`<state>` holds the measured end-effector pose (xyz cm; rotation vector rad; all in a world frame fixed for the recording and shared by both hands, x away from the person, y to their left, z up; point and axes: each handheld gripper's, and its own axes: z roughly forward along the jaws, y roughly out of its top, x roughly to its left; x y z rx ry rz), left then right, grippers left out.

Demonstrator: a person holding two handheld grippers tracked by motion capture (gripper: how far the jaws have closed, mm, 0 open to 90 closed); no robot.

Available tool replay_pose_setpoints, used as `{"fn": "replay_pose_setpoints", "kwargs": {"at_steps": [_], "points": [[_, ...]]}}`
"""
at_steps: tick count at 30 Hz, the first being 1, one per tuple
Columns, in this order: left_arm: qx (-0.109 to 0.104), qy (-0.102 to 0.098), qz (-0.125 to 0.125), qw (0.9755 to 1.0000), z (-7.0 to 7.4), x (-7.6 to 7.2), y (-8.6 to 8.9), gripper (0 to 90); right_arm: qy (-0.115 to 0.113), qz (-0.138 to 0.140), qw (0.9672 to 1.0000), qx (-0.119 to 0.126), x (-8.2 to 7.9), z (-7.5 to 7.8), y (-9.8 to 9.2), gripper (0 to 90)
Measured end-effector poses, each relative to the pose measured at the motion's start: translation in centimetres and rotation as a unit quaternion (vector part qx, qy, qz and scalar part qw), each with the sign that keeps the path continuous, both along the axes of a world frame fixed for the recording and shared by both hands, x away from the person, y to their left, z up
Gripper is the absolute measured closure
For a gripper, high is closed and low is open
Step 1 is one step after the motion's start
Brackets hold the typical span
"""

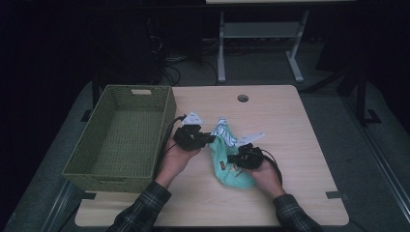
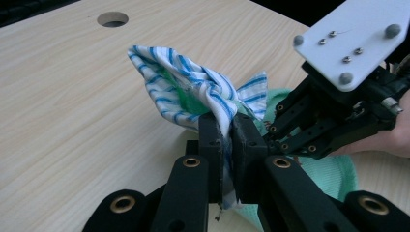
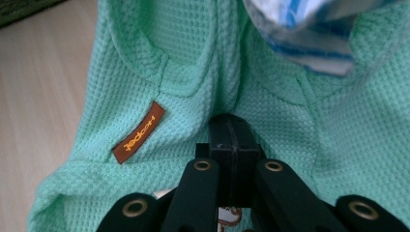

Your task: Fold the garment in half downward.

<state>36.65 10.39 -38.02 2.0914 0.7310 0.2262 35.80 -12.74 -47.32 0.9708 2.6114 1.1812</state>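
Green garment (image 1: 227,162) lies bunched at table (image 1: 300,145) centre, at 3 o'clock from the basket (image 1: 121,135), between both hands. Waffle knit, brown label (image 3: 139,132) with orange lettering, at 10 o'clock from the right jaws in the right gripper view. Striped cloth (image 2: 193,92), blue on white, sits at the garment's 12 o'clock end, lifted off the wood.

Left gripper (image 2: 227,137): jaws clamped on a fold of the striped cloth; fabric pinched between the pads. Right gripper (image 3: 231,133): jaws pressed together on a pinch of the green knit, at the garment's 4 o'clock side in the high view.

Grippers near each other, right one at 2 o'clock in the left gripper view.
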Motion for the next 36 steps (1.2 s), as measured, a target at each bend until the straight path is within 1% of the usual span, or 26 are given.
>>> {"fn": "replay_pose_setpoints", "kwargs": {"at_steps": [1, 3, 4, 6, 9, 12, 16, 19, 22, 25, 27, 28, 30, 31, 32, 34, 35, 36], "points": [[0.000, -0.001, 0.003, 1.0000, 0.0, 0.0, 0.0, 83.9, -0.001, -0.001, 1.0000, 0.000, 0.1, 0.0, 0.1, 89.9], [0.007, -0.003, 0.001, 1.0000, -0.1, 0.1, 0.1, 83.9, -0.002, -0.003, 1.0000, -0.002, 0.2, 0.1, 0.2, 89.9], [0.004, -0.002, 0.003, 1.0000, -0.2, 0.2, 0.1, 83.9, -0.003, -0.002, 1.0000, -0.001, 0.2, 0.2, 0.0, 89.9], [0.005, -0.003, 0.002, 1.0000, -0.2, 0.2, 0.2, 83.9, -0.005, -0.004, 1.0000, 0.003, 0.0, 0.6, -0.6, 89.9], [0.011, -0.003, 0.001, 0.9999, -0.3, 0.3, 0.2, 83.9, -0.007, -0.010, 0.9999, 0.007, -0.7, 1.4, -2.0, 89.9], [0.016, -0.005, 0.003, 0.9999, -0.3, 0.3, 0.2, 83.9, -0.010, -0.012, 0.9999, -0.001, -1.6, 1.8, -3.6, 89.9], [0.025, -0.008, 0.002, 0.9996, -0.3, 0.3, 0.3, 83.8, -0.007, -0.022, 0.9996, -0.015, -3.0, 1.7, -6.0, 89.9], [0.033, -0.012, 0.002, 0.9994, -0.4, 0.4, 0.3, 83.8, 0.000, -0.032, 0.9994, -0.016, -4.0, 1.5, -7.5, 89.8], [0.035, -0.014, 0.003, 0.9993, -0.4, 0.3, 0.2, 83.8, 0.007, -0.034, 0.9993, -0.017, -4.8, 1.3, -8.5, 89.9], [0.036, -0.013, 0.003, 0.9993, -0.4, 0.3, 0.2, 83.8, 0.016, -0.031, 0.9991, -0.026, -5.2, 0.8, -8.8, 89.9], [0.038, -0.016, -0.002, 0.9991, -0.4, 0.2, 0.1, 83.8, 0.017, -0.028, 0.9992, -0.022, -5.3, 0.6, -8.8, 89.9], [0.039, -0.014, -0.003, 0.9991, -0.4, 0.1, 0.0, 83.8, 0.020, -0.030, 0.9991, -0.023, -5.3, 0.7, -8.7, 89.9], [0.044, -0.017, -0.010, 0.9988, -0.4, 0.1, 0.0, 83.8, 0.017, -0.027, 0.9992, -0.024, -5.2, 0.6, -8.5, 89.9], [0.039, -0.016, -0.009, 0.9991, -0.4, 0.0, -0.1, 83.7, 0.020, -0.028, 0.9991, -0.024, -5.2, 0.6, -8.3, 89.9], [0.043, -0.015, -0.013, 0.9989, -0.4, -0.1, -0.1, 83.7, 0.020, -0.025, 0.9991, -0.026, -5.2, 0.5, -8.1, 89.9], [0.042, -0.018, -0.019, 0.9988, -0.4, -0.2, -0.3, 83.7, 0.019, -0.020, 0.9993, -0.027, -5.1, 0.5, -7.8, 89.9], [0.045, -0.019, -0.025, 0.9985, -0.4, -0.3, -0.4, 83.7, 0.017, -0.017, 0.9993, -0.030, -5.1, 0.5, -7.6, 89.9], [0.047, -0.021, -0.031, 0.9982, -0.4, -0.5, -0.6, 83.7, 0.020, -0.018, 0.9993, -0.027, -5.1, 0.5, -7.5, 89.9]]}}
